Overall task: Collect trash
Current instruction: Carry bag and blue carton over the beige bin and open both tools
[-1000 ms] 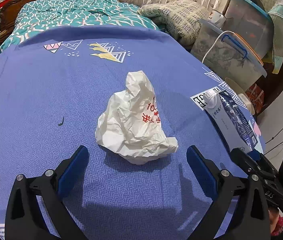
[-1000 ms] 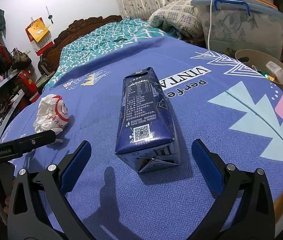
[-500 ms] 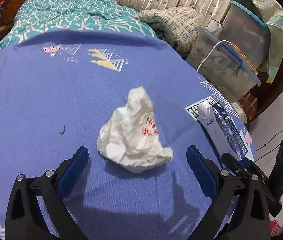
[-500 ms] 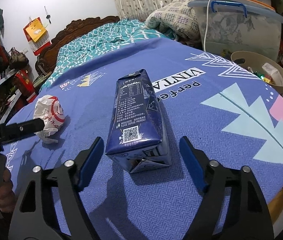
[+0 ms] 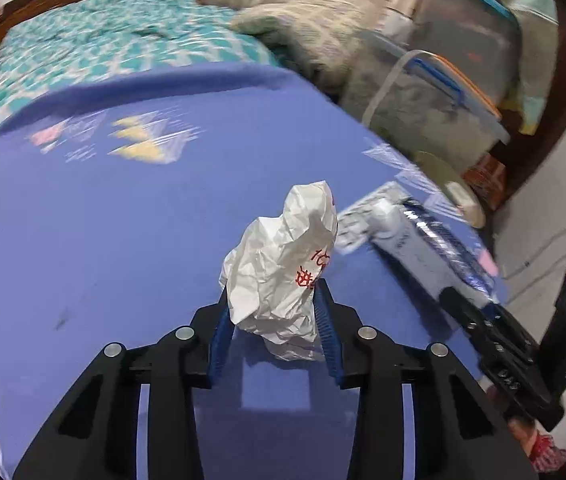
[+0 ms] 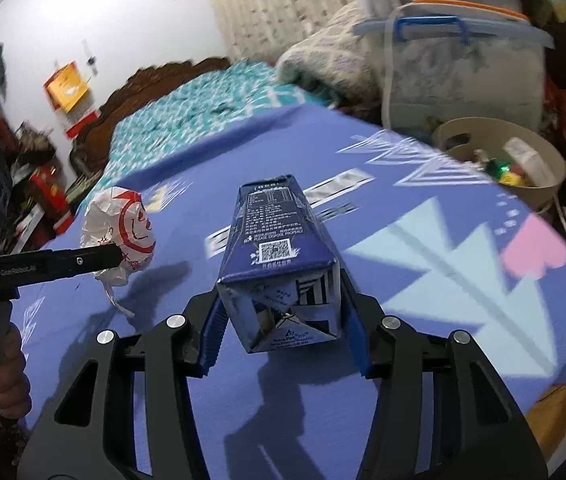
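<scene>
The left gripper (image 5: 273, 320) has just been closing and now clamps the wrapper (image 5: 281, 276), which stands up at the centre of its frame, lifted off the sheet (image 5: 103, 220). The right gripper (image 6: 283, 320) has also been closing; its pads press the carton (image 6: 279, 260), whose long axis points straight away from the tongs. The bin (image 6: 499, 160) lies at the upper right, so I judge the right hand nearer to it.
</scene>
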Action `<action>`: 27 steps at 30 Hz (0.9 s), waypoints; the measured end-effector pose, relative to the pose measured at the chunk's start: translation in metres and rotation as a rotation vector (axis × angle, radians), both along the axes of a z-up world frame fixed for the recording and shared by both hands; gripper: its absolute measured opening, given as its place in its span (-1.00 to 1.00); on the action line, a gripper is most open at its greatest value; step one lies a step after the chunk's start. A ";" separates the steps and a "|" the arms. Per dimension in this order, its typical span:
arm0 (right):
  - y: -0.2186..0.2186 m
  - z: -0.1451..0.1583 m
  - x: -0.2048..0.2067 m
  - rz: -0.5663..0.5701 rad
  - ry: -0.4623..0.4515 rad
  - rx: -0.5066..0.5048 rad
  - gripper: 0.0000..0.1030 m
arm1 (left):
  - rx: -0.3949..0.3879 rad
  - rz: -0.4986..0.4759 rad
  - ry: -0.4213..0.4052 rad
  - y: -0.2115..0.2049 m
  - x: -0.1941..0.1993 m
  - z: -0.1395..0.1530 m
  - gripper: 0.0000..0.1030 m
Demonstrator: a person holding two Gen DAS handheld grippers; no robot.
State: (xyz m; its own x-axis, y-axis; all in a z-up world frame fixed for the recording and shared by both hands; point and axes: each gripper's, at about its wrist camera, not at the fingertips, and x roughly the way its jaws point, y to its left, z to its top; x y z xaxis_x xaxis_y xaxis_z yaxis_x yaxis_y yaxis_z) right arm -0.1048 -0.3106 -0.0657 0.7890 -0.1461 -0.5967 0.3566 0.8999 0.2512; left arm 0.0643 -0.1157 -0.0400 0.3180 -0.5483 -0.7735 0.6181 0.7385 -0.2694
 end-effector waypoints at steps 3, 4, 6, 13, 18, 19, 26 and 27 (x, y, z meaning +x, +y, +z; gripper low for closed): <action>-0.036 0.007 -0.014 -0.079 -0.031 0.006 0.01 | -0.020 -0.085 0.009 -0.044 0.000 0.009 -0.33; -0.051 0.011 -0.020 -0.110 -0.043 0.005 0.01 | -0.026 -0.117 0.012 -0.062 0.001 0.012 -0.33; -0.082 0.019 -0.032 -0.174 -0.068 -0.001 0.00 | -0.039 -0.185 0.024 -0.100 0.000 0.017 -0.33; -0.195 0.049 -0.036 -0.343 -0.072 -0.062 0.00 | -0.056 -0.368 0.074 -0.242 0.002 0.023 -0.33; -0.257 0.044 0.026 -0.313 0.077 -0.081 0.06 | -0.049 -0.406 0.115 -0.313 0.011 0.017 -0.33; -0.266 0.040 0.035 -0.287 0.092 -0.063 0.25 | -0.044 -0.411 0.121 -0.325 0.013 0.015 -0.32; -0.287 0.048 -0.015 -0.396 -0.111 -0.060 0.39 | -0.014 -0.425 0.178 -0.388 0.027 -0.003 -0.27; -0.288 0.048 -0.025 -0.417 -0.128 -0.061 0.39 | -0.012 -0.429 0.187 -0.398 0.028 -0.006 -0.27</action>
State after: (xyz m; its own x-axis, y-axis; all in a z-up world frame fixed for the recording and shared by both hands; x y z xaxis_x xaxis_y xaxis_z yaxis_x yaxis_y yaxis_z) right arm -0.1296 -0.5987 -0.0172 0.7223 -0.4998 -0.4781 0.6617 0.7004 0.2676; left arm 0.0921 -0.5137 -0.0458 -0.0838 -0.6092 -0.7885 0.8066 0.4232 -0.4127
